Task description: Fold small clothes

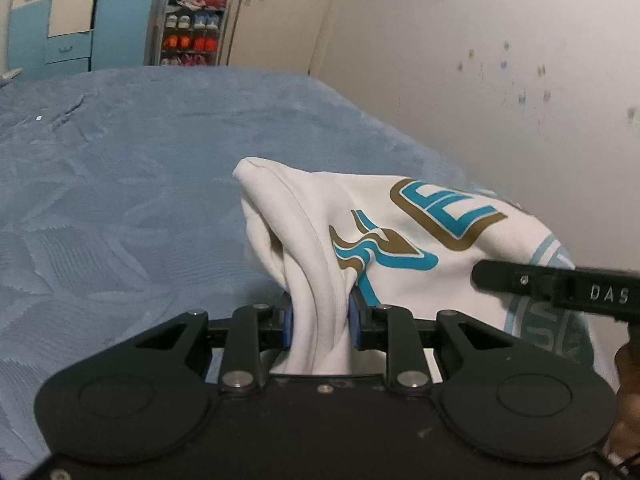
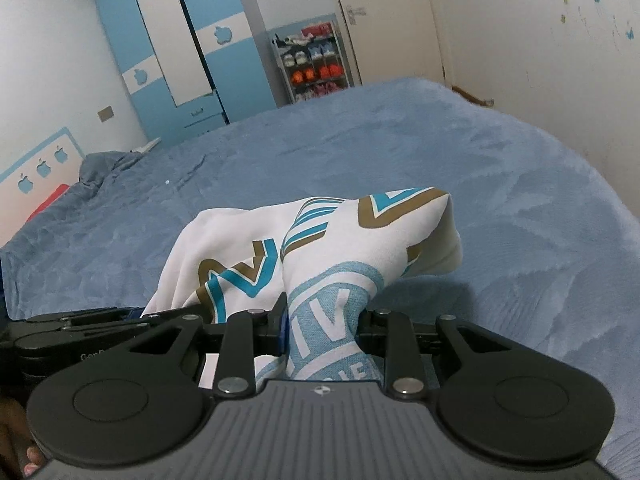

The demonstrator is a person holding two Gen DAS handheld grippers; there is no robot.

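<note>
Both tongs (image 1: 320, 316) (image 2: 324, 328) pinch white shirt (image 1: 392, 240) edges above open blue bedspread (image 1: 120, 180).

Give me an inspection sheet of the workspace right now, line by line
Surface: bed with blue blanket, wrinkled.
Job's things: white printed garment, bunched and held up between both grippers.
Clutter: small white speck on the blanket.
Grippers: left hand-held gripper shut on the garment; right hand-held gripper shut on it too.
Cables: nothing seen.
Surroundings: blue-and-white wardrobe, shoe rack, wall with stickers.
</note>
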